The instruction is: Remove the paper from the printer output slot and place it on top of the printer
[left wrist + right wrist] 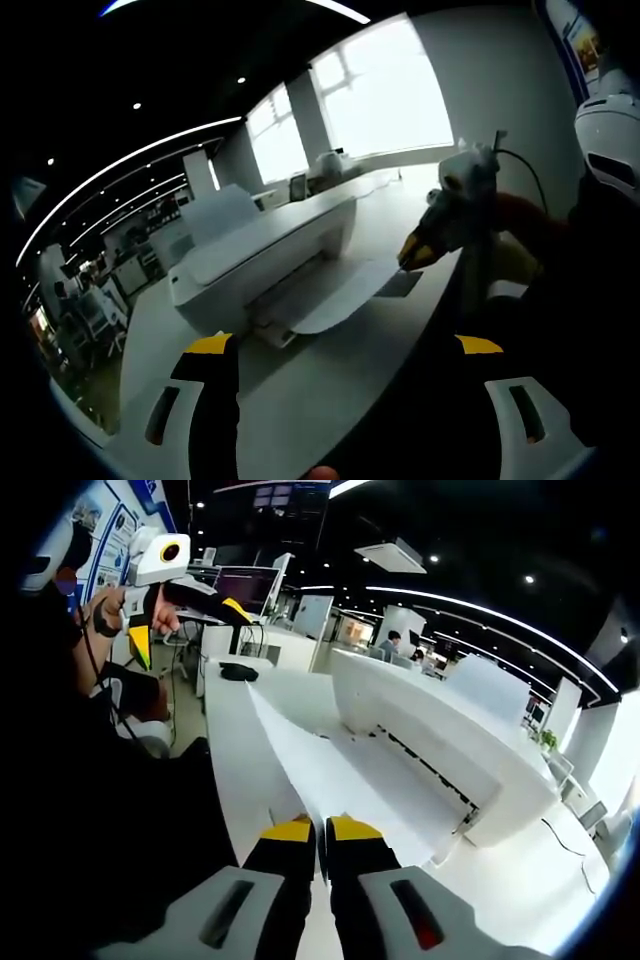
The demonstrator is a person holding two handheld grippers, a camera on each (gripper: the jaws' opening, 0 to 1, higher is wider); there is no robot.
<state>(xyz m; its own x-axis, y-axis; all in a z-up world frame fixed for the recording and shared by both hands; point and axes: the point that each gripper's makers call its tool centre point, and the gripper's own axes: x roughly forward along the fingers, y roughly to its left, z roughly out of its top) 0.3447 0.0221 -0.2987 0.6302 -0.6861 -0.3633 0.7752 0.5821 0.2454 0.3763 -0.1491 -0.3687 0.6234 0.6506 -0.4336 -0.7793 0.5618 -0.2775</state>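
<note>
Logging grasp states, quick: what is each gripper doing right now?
Left gripper: open, fingers wide apart, holding nothing.
Right gripper: shut on the paper at its near edge, by the printer.

left gripper view faces printer (262, 258) from afar, right gripper view close, opposite side

Paper (330, 770) near edge: ran down between the right gripper (320, 832) tips and was lost there; how much sat inside, I couldn't tell.
Output slot: the printer (265, 255) body shadowed it in the left gripper view; the paper's inner end was hidden.
Left gripper (345, 345) bases: cut off by the bottom edge.
Dark object (238, 671) on the worktop (235, 750): too small to identify.
Background people: blurred, tiny.
</note>
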